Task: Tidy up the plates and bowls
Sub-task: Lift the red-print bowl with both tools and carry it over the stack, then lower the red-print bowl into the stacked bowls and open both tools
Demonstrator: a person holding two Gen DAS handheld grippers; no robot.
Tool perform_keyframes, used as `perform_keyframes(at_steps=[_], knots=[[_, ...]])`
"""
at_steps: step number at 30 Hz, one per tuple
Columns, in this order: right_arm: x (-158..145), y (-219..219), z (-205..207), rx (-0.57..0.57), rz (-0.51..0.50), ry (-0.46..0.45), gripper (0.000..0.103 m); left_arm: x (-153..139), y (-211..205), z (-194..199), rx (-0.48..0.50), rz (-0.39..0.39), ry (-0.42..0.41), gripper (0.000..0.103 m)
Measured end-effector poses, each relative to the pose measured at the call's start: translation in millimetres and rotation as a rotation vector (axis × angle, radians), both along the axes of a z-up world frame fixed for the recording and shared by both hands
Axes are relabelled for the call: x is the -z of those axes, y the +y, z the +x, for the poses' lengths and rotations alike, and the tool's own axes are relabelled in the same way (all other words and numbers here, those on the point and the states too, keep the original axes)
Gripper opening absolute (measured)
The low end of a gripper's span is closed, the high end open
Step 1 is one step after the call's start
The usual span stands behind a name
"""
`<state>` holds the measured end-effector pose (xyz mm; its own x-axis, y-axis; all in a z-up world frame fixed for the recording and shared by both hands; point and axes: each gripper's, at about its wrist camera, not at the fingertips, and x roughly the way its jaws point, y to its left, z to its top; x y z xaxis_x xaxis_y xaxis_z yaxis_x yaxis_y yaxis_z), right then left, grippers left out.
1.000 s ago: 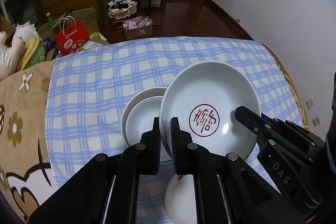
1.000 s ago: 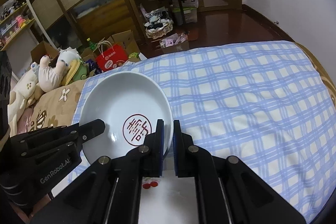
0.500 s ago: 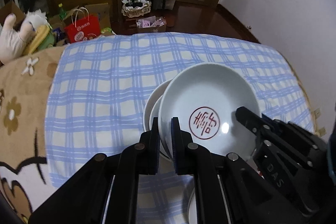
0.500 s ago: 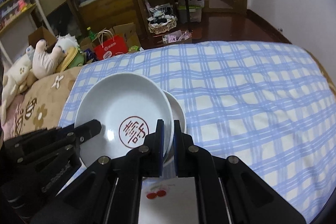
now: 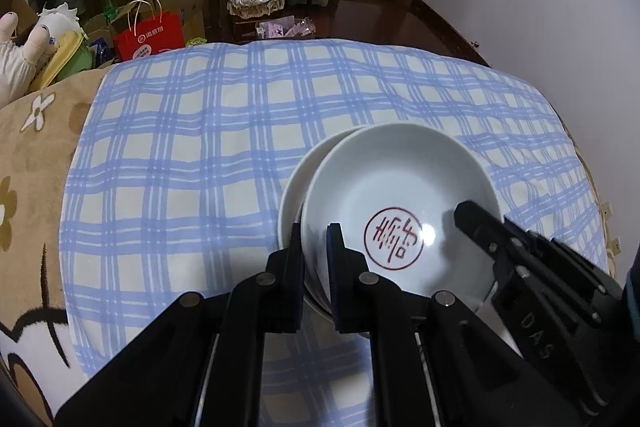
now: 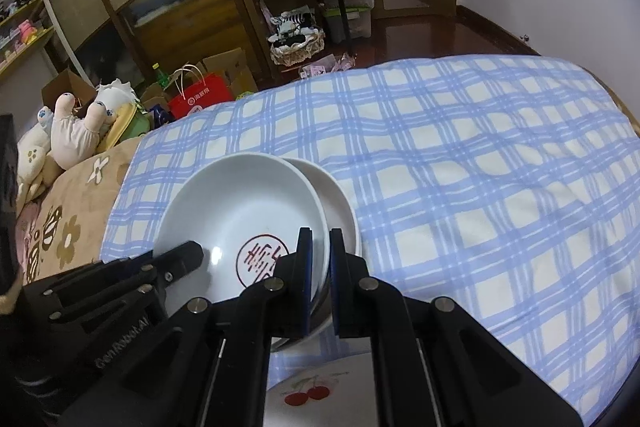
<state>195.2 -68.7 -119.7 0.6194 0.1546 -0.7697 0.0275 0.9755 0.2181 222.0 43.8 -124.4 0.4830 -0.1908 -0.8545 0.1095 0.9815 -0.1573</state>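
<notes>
A white plate with a red round emblem [image 5: 400,195] [image 6: 240,203] hangs low over a second white plate [image 5: 292,187] [image 6: 340,203] that lies on the blue checked cloth. My left gripper [image 5: 315,251] is shut on the emblem plate's left rim. My right gripper [image 6: 318,255] is shut on its right rim, and each gripper shows in the other's view. The emblem plate covers most of the lower plate, whose edge shows only on one side. Whether the two plates touch I cannot tell.
A white dish with a red cherry print [image 6: 308,391] lies near, under my right gripper. The checked cloth [image 5: 200,155] covers a bed beside a brown flowered blanket [image 5: 24,155]. Plush toys [image 6: 76,131], a red paper bag [image 5: 150,35] and boxes crowd the floor beyond.
Both grippers have come down with the emblem plate and carried it over the plate on the cloth, which now shows only as a thin crescent.
</notes>
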Motion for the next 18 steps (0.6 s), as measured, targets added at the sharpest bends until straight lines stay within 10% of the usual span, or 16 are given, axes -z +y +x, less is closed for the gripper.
perform_keyframes(at_steps=[18], knots=[[-4.1,8.0,5.9,-0.006,-0.053,0.026,0.008,5.0,11.7,9.4,-0.006,-0.041,0.006,0.01]])
